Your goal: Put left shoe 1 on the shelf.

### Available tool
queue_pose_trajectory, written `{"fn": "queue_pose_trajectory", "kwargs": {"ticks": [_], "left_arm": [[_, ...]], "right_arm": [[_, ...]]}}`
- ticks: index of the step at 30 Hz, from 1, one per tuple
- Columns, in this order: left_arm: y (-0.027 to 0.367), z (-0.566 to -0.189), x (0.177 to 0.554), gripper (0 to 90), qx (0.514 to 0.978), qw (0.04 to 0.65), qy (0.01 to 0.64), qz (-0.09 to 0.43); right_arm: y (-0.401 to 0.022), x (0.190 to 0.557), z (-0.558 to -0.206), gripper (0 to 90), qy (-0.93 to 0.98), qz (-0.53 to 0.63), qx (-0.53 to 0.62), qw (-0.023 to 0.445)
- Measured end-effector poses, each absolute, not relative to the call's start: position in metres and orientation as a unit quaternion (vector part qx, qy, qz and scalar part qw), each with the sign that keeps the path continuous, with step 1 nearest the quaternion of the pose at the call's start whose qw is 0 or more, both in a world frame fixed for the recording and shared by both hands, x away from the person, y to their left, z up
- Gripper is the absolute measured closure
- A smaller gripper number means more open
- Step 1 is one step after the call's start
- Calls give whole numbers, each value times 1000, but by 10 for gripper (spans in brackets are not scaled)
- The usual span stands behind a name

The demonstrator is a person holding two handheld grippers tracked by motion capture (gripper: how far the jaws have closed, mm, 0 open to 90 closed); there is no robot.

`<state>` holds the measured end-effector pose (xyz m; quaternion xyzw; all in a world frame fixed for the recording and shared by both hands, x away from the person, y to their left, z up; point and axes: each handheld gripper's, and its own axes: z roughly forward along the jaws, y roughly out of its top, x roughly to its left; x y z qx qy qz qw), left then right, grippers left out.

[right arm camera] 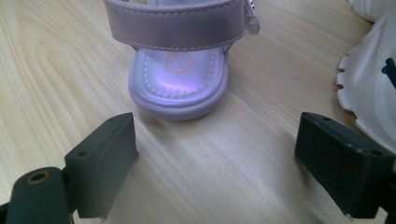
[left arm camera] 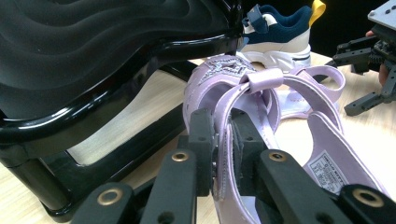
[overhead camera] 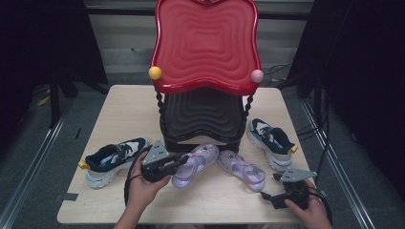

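The left tongs (left arm camera: 223, 140) clench the heel strap of the left lilac sandal (overhead camera: 195, 164) at the counter's (overhead camera: 124, 109) front. The right tongs (right arm camera: 215, 163) stand released, the right lilac sandal's (right arm camera: 180, 84) heel just ahead. The high view adds two sneakers (overhead camera: 112, 160) flanking the red-and-black stand (overhead camera: 205, 71) behind.

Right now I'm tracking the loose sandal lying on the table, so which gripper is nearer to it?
Right. The right gripper sits open just behind the loose sandal's heel; the left gripper is farther off, clamped on the other sandal.
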<state>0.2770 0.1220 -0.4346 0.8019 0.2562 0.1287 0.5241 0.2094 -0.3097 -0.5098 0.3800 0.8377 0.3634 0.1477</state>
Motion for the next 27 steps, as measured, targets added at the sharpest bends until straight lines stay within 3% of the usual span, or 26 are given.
{"fn": "queue_pose_trajectory", "kwargs": {"ticks": [14,27], "left_arm": [[124,-407,276,817,784,542,265,147],[119,-388,293,818,761,542,291,203]], "right_arm": [[-310,209,-510,121,838,363,379,148],[-310,209,-510,121,838,363,379,148]]}}
